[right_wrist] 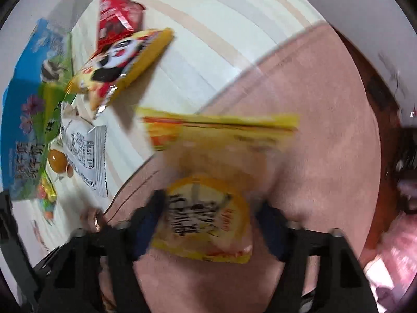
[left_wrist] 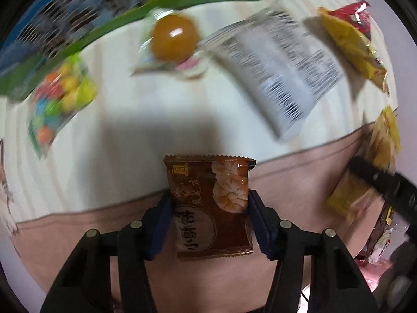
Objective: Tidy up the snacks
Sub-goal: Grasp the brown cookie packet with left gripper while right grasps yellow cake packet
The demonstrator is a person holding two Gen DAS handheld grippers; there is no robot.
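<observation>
My left gripper (left_wrist: 209, 208) points down and is shut on a brown snack packet (left_wrist: 208, 182) with a shrimp picture; both blue pads press its long edges. The packet hangs over the seam between a cream striped cloth (left_wrist: 117, 143) and a pink surface (left_wrist: 286, 177). My right gripper (right_wrist: 211, 216) is shut on a yellow snack packet (right_wrist: 208, 208), blurred, held above the pink surface (right_wrist: 312, 104). In the left wrist view that yellow packet (left_wrist: 349, 195) shows at the right edge.
On the cream cloth lie an orange jelly cup (left_wrist: 173, 39), a white packet with a barcode (left_wrist: 276, 78), a bag of coloured candies (left_wrist: 60, 96), a yellow panda packet (right_wrist: 122, 65), a red packet (right_wrist: 114, 15) and a large blue-green bag (right_wrist: 23, 104).
</observation>
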